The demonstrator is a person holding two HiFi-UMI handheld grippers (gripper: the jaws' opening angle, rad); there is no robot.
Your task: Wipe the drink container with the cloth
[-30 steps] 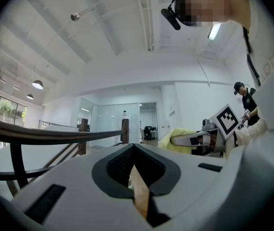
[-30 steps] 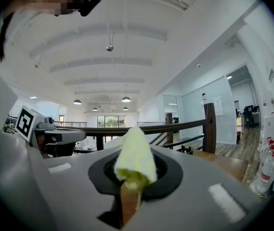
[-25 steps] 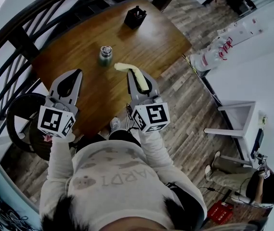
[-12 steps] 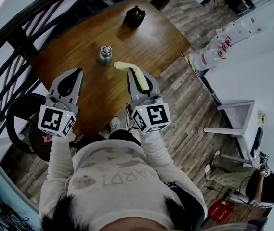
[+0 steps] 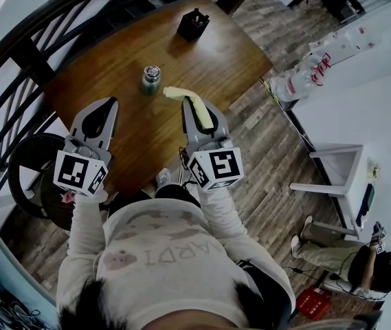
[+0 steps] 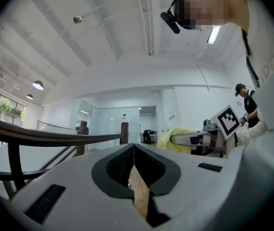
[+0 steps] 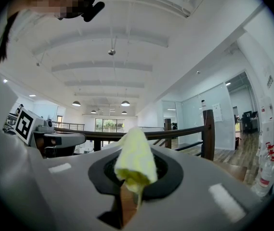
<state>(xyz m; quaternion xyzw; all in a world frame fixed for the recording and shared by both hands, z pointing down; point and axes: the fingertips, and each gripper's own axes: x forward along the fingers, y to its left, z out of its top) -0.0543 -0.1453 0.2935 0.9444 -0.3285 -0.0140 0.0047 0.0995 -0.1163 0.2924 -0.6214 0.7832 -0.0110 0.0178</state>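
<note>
Nothing much has moved since a second ago. Both grippers hang over the near edge of the table [image 5: 216,60] as before, and only the person [image 5: 332,253] sitting on the floor far to the right has shifted a little.

Nearest are the two arms in white sleeves. The left gripper [image 5: 107,105] is empty. In the left gripper view, the left gripper [image 6: 134,147] has its jaws pressed together with nothing in them.

The right gripper [image 5: 194,110] is closed on the cloth [image 5: 178,94]. The cloth is yellow and sticks out past the tips, toward the left. In the right gripper view, the cloth [image 7: 134,160] bunches up out of the jaws of the right gripper [image 7: 131,177].

The bottle [image 5: 151,79] stands upright on the table, a bit past both grippers. It is near the free end of the cloth, but they do not touch.

Farther back, a black box [image 5: 193,25] sits near the far edge of the table. A dark railing [image 5: 34,60] curves round the left side.
</note>
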